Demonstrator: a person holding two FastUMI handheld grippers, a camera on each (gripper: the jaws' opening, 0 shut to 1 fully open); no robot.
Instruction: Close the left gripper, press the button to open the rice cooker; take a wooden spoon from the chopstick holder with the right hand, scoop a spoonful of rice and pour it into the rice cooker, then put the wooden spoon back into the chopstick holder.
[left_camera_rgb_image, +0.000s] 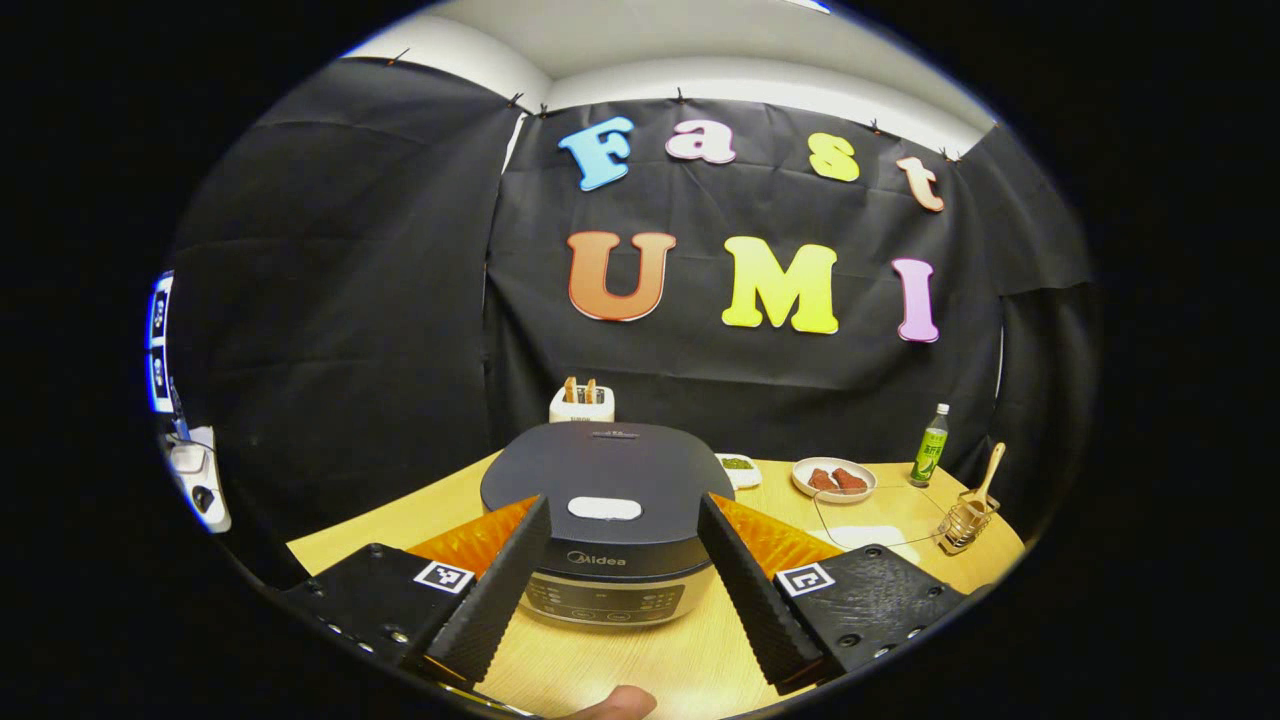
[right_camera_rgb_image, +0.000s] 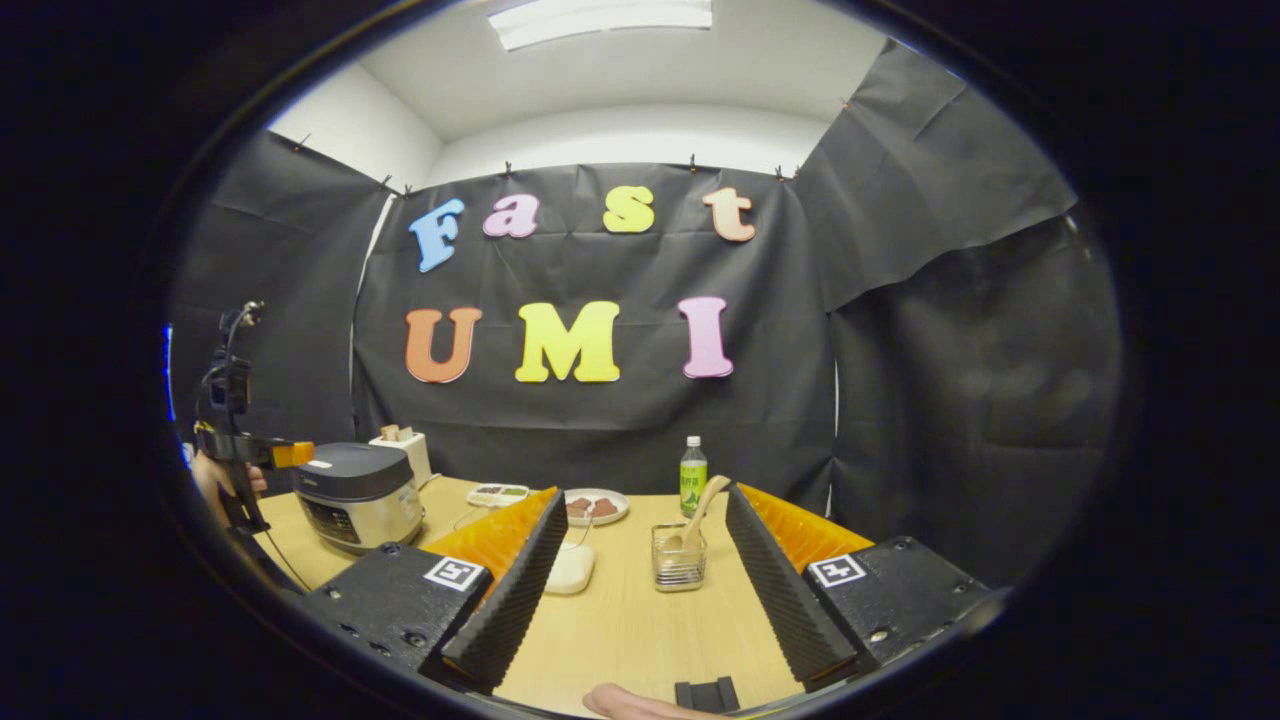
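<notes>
A wooden surface (left_camera_rgb_image: 640, 660) inside a black-draped booth carries a dark-lidded rice cooker (left_camera_rgb_image: 607, 500) with its lid down. In the left gripper view the left gripper (left_camera_rgb_image: 625, 590) hangs in front of the cooker with its jaws spread wide, holding nothing; the cooker's front sits between the two fingers, apart from both. A pale oval button (left_camera_rgb_image: 604, 508) lies on the front edge of the lid. Behind the cooker stands a white toaster (left_camera_rgb_image: 581, 402) with slices in its slots.

To the cooker's right are a small dish of something green (left_camera_rgb_image: 738, 466), a plate of brown pieces (left_camera_rgb_image: 834, 479) and a green bottle (left_camera_rgb_image: 929, 446). Near the right edge, the chopstick holder (left_camera_rgb_image: 965, 523), a clear wire-framed box, holds the wooden spoon (left_camera_rgb_image: 988, 472), leaning with its handle up.

In the right gripper view the right gripper (right_camera_rgb_image: 640, 600) also has its jaws wide apart and empty. The chopstick holder (right_camera_rgb_image: 679, 558) stands between its fingers, farther along the surface, with the wooden spoon (right_camera_rgb_image: 701, 510) tilted up out of it. A white bowl (right_camera_rgb_image: 571, 567) sits just beside the left finger. Far to the left is the rice cooker (right_camera_rgb_image: 358, 495), with the left gripper (right_camera_rgb_image: 255, 452) and a hand (right_camera_rgb_image: 215, 480) beside it.
</notes>
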